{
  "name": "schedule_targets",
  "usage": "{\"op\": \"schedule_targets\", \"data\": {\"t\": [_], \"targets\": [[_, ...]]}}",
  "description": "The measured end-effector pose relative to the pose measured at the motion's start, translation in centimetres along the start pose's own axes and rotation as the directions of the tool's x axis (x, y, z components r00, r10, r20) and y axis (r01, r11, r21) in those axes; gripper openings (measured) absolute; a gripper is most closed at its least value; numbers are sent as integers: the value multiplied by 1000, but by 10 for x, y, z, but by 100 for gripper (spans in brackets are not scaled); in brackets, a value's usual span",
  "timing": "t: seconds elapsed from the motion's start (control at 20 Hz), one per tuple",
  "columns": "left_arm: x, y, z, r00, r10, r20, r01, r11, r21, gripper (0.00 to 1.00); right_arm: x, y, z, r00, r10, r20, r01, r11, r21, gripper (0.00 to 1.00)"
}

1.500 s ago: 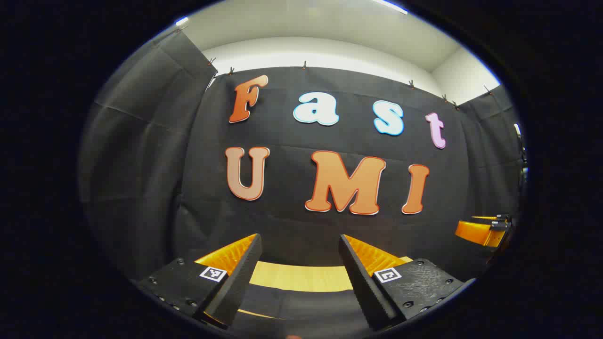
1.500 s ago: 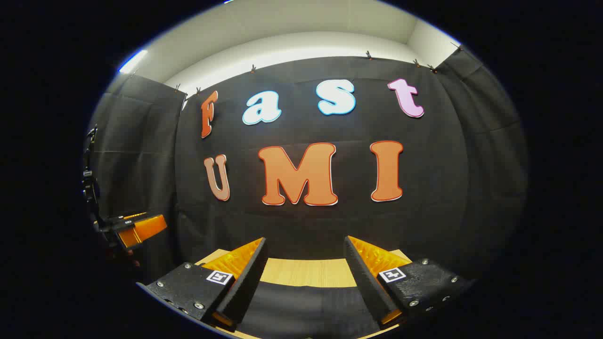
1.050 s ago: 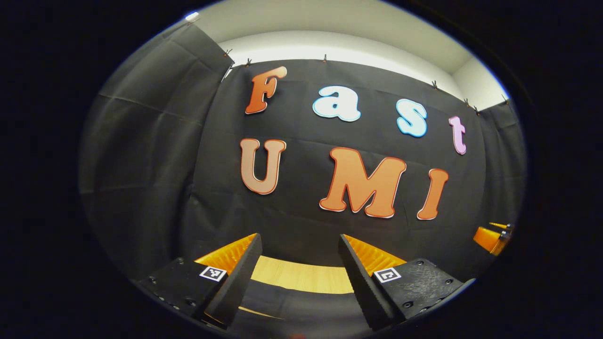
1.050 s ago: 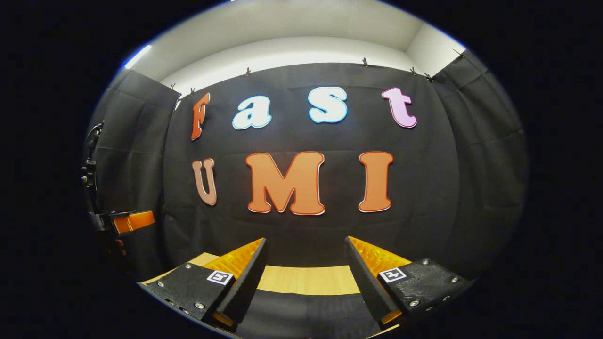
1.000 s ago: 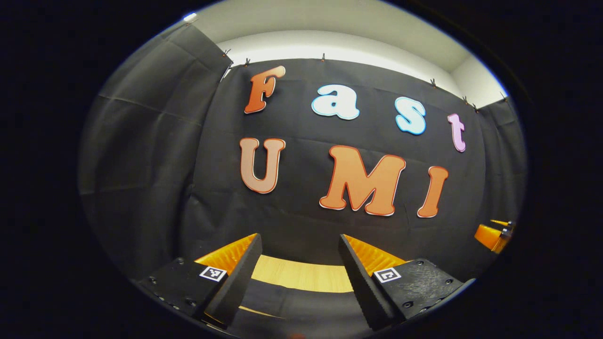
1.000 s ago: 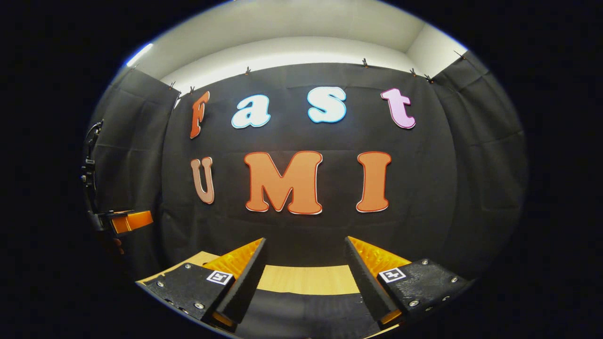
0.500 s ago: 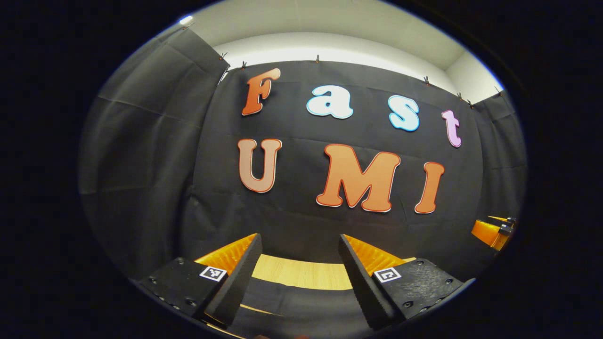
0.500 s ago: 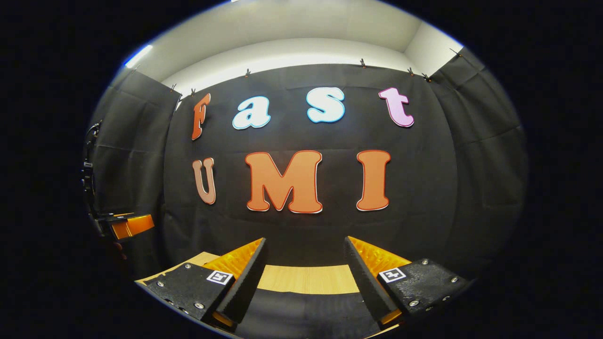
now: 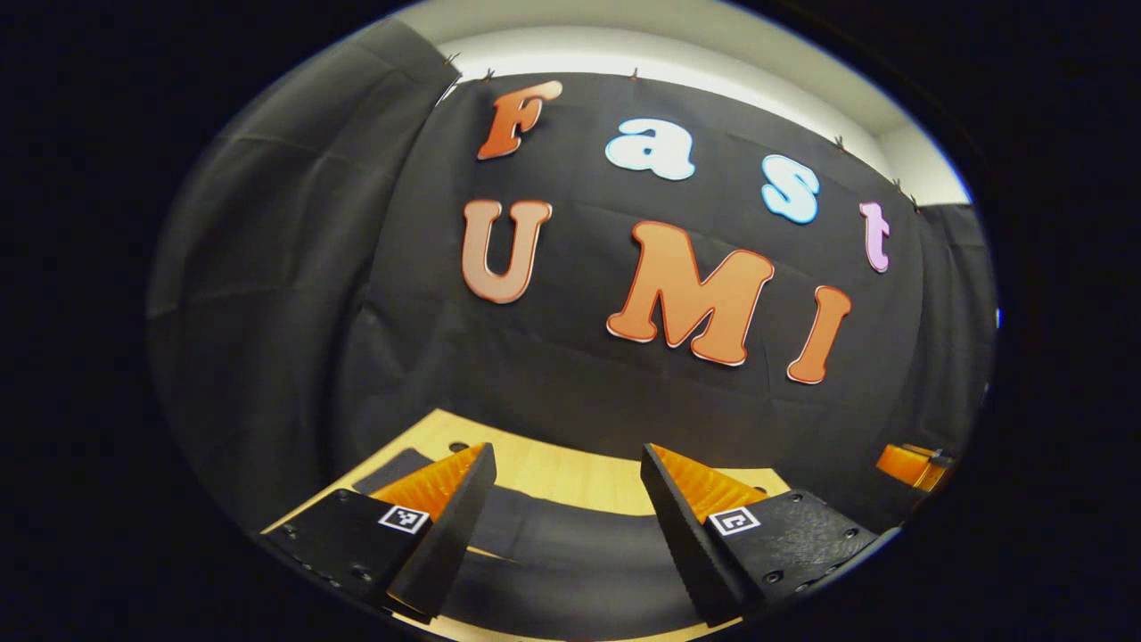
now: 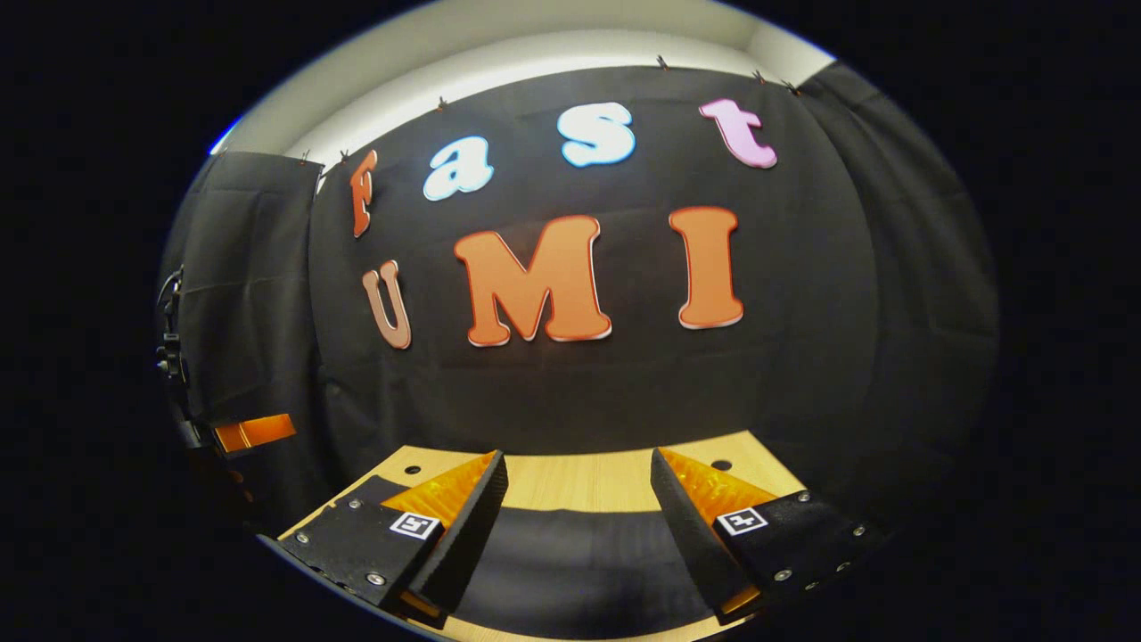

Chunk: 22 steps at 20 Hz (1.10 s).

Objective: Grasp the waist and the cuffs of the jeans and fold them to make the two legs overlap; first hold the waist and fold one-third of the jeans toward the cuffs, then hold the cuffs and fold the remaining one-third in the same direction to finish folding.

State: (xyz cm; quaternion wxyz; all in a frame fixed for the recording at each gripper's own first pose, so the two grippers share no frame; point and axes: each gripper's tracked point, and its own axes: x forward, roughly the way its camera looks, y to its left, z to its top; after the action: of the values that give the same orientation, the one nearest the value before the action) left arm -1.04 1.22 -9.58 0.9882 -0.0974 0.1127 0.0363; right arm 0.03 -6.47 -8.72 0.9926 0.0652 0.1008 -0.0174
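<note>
Booth: black cloth wall behind a pale wood counter (image 9: 570, 473); both cameras look forward and slightly down.

Left gripper view, jeans: dark denim (image 9: 570, 553) lies flat on the counter, running under and between the fingers toward the near edge.

Left gripper view, grip: left hand-held gripper (image 9: 566, 499) released, fingers well apart, nothing between them, above the cloth and apart from it.

Left gripper view, far right: orange finger of the right hand-held gripper (image 9: 905, 465) at the rim.

Right gripper view, jeans: same dark cloth (image 10: 570, 553) spread between the fingers, bare wood (image 10: 579, 481) beyond it.

Right gripper view, grip: right hand-held gripper (image 10: 575, 504) released, empty, above the cloth.

Right gripper view, far left: left hand-held gripper's orange finger (image 10: 254, 432) near the rim.

Risk: judged, a shallow pinch could catch one layer only, so the legs would not overlap.

Risk: uneven lift by the two sides would skew the fold.

Unclear: waist and cuffs cannot be told apart; the cloth's near part is cut off; height above the denim is uncertain.
</note>
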Motion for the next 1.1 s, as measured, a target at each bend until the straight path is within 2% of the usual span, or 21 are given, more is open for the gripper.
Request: {"op": "schedule_targets", "data": {"t": [0.05,0.15,0.3,0.4,0.5,0.55,0.65,0.75,1.0,1.05,1.1], "targets": [[4,11,-7,1000,22,-22,-23,999,-29,98,4,-9,-12,999,-14,-34,15,1000,16,100],[10,37,-23,992,86,-89,-90,995,-42,98,11,-28,-36,991,-60,-119,63,998,14,96],[10,74,-51,967,173,-189,-181,983,-26,98,19,-41,-58,980,-51,-193,66,995,71,96],[11,99,-69,938,227,-260,-245,969,-39,98,24,-49,-73,967,-55,-250,90,987,130,97],[13,114,-90,911,244,-333,-288,953,-91,98,26,-69,-94,947,-78,-311,134,978,161,96],[10,123,-101,889,261,-377,-326,937,-121,98,27,-80,-106,937,-86,-340,151,974,170,97],[1,144,-134,805,280,-523,-427,885,-184,98,28,-102,-133,910,-98,-404,190,963,193,98],[6,156,-160,760,260,-596,-481,842,-246,99,28,-117,-156,879,-101,-466,231,945,232,98],[1,193,-181,692,347,-633,-588,780,-214,99,26,-163,-204,793,-152,-590,361,898,253,98],[1,202,-183,687,355,-634,-598,772,-216,99,24,-170,-214,770,-153,-619,384,886,258,98],[4,210,-184,700,349,-623,-589,775,-228,99,23,-176,-224,747,-154,-646,409,874,264,98]]}}
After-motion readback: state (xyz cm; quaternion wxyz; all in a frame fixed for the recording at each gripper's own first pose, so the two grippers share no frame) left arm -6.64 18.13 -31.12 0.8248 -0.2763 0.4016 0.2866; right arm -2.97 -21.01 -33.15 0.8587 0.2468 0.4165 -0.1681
